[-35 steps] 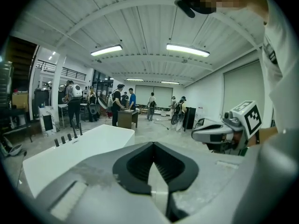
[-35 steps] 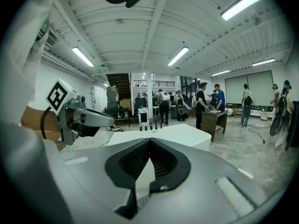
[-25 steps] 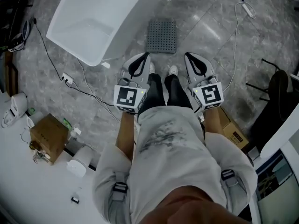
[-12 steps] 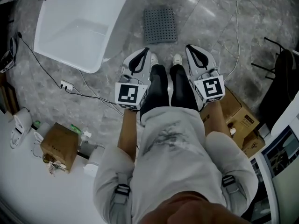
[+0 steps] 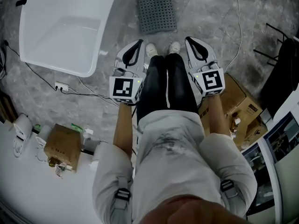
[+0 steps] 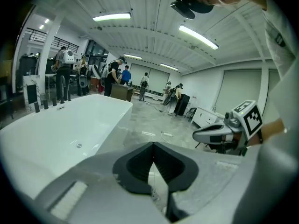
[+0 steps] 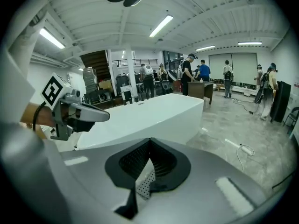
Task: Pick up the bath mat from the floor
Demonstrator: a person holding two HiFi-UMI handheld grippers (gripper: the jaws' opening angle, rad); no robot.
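The bath mat (image 5: 157, 13), grey and dotted with holes, lies flat on the marble floor just beyond the person's white shoes (image 5: 162, 48). My left gripper (image 5: 139, 42) and right gripper (image 5: 188, 39) hang on either side of the legs, pointing forward and down toward the mat and still short of it. Both are shut with nothing between the pads. In the right gripper view a bit of the dotted mat (image 7: 145, 183) shows under the shut jaws. The left gripper view looks over the shut gripper (image 6: 153, 143) at floor and tub.
A white bathtub (image 5: 65, 27) stands left of the mat. Cables and a power strip (image 5: 60, 86) run across the floor at left. Cardboard boxes (image 5: 63, 146) (image 5: 236, 101) sit on either side of the person, with a dark chair (image 5: 280, 73) at right. Several people stand far off.
Both grippers have dropped lower beside the legs, still shut. The person has bent forward, so the mat and tub now sit higher in the head view.
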